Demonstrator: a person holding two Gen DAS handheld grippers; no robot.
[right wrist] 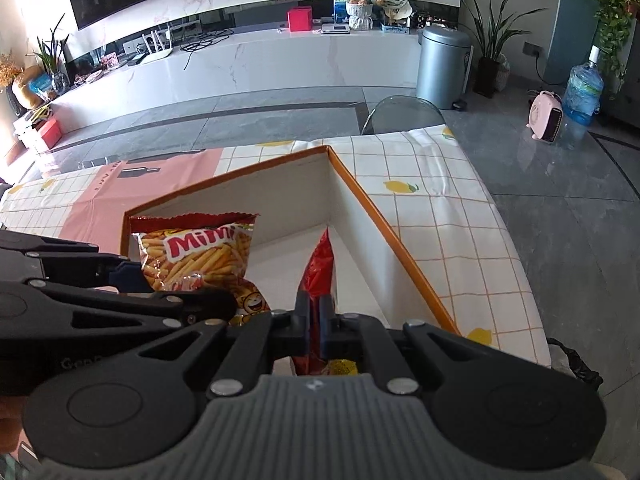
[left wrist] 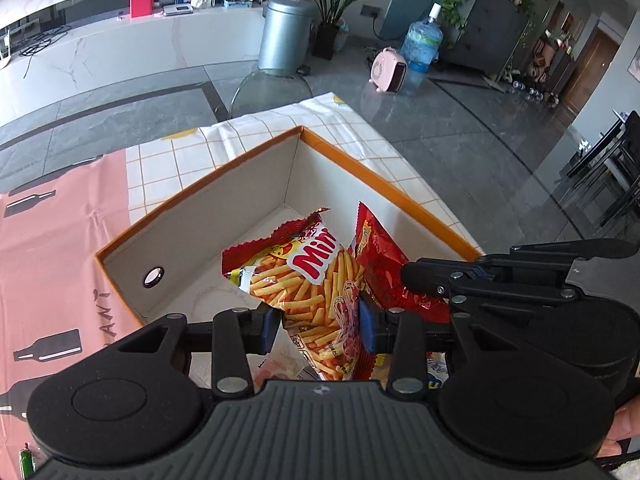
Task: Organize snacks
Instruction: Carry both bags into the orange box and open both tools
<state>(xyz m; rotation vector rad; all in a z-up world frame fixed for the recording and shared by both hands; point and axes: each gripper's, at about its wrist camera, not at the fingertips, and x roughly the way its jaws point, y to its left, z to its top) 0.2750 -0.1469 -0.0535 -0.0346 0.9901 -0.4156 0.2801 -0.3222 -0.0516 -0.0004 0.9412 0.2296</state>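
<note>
An open orange-rimmed box [left wrist: 384,184] with white inside walls stands on the table; it also shows in the right wrist view [right wrist: 392,236]. My left gripper [left wrist: 320,326] is shut on a Mimi fries snack bag [left wrist: 316,280] and holds it over the box's near part. My right gripper [right wrist: 316,320] is shut on a red snack bag [right wrist: 320,264], held edge-on inside the box. In the left wrist view the red bag [left wrist: 380,256] sits just right of the Mimi bag, with the right gripper beside it. The Mimi bag [right wrist: 200,252] appears left in the right wrist view.
The table has a white checked lemon cloth [right wrist: 460,216] and a pink mat [left wrist: 52,248] left of the box. A clear chair [right wrist: 404,114] stands at the far edge. A grey bin [right wrist: 442,66] and a water jug [right wrist: 582,88] stand on the floor beyond.
</note>
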